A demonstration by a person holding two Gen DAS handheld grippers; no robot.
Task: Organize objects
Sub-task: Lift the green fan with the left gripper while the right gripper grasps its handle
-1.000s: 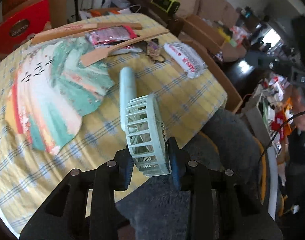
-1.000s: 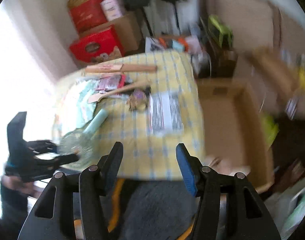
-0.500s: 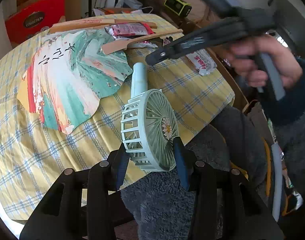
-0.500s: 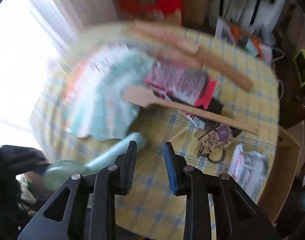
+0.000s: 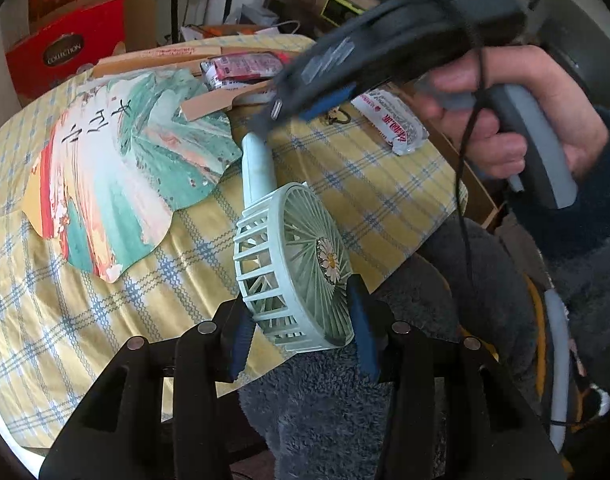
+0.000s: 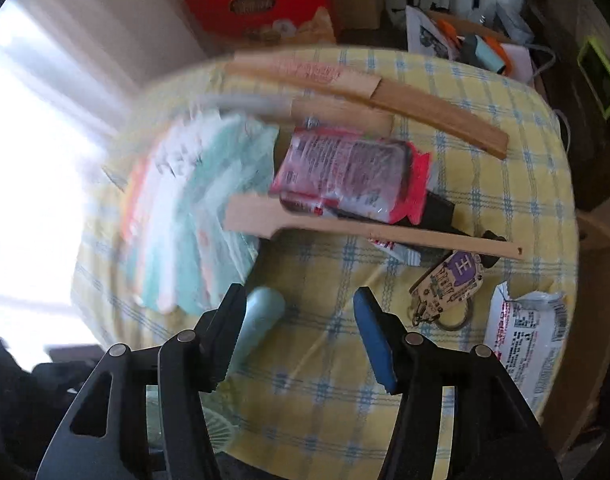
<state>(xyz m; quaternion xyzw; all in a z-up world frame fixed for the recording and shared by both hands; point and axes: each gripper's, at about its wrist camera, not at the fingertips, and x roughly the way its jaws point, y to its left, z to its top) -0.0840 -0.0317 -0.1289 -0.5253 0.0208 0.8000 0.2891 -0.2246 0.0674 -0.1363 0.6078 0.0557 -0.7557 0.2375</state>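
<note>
My left gripper [image 5: 301, 340] is shut on the round head of a mint-green handheld fan [image 5: 293, 264] and holds it above the table's near edge, handle pointing away. My right gripper [image 6: 301, 332] is open, its jaws wide apart just above the fan's handle tip [image 6: 261, 320], which lies beside the left finger. In the left wrist view the right gripper [image 5: 289, 108] reaches over the handle end. A painted paper fan [image 5: 121, 168] lies flat on the yellow checked tablecloth [image 5: 65, 320].
A wooden spatula [image 6: 369, 228], a red snack packet [image 6: 349, 172], a keyring tag [image 6: 449, 280], a white packet [image 6: 525, 336] and long wooden strips [image 6: 385, 96] lie on the table. A red box [image 5: 65, 48] stands behind it. Cardboard boxes sit to the right.
My right gripper swung in over the table to the fan's handle and opened wider. My left gripper turned the fan head so its daisy face shows.
</note>
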